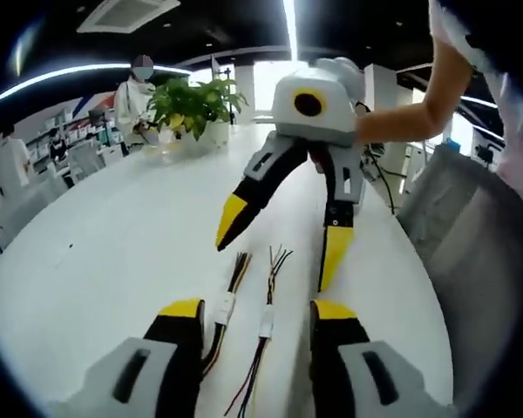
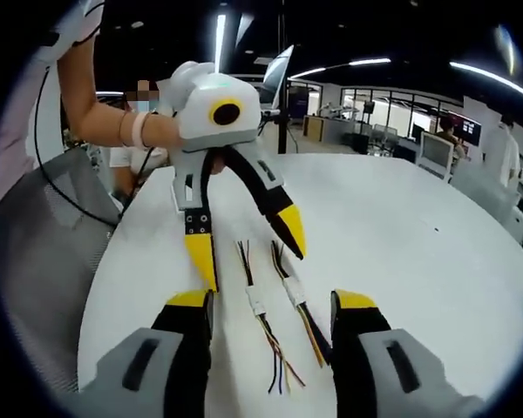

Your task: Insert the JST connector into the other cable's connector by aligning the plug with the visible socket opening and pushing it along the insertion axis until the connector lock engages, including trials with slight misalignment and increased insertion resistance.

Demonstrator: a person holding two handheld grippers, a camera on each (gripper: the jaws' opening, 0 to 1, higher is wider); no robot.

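Note:
Two short cables lie side by side on the white table [image 1: 113, 244]. The one with yellow and orange wires [image 1: 225, 305] [image 2: 294, 292] has a white connector, and so does the one with thin red and blue wires [image 1: 267, 320] [image 2: 255, 302]. The connectors are apart and not mated. My left gripper [image 1: 257, 312] [image 2: 250, 255] is open, its jaws straddling the cables without touching them. My right gripper [image 2: 272, 302] [image 1: 281, 252] faces it from the other end, also open and holding nothing. Both hover low over the cables.
A potted plant [image 1: 192, 109] stands at the table's far end, with people behind it. A grey mesh chair [image 1: 471, 226] [image 2: 44, 226] is beside the table edge. A person's arm [image 1: 418, 113] holds the right gripper. Bare table [image 2: 418, 226] spreads to the side.

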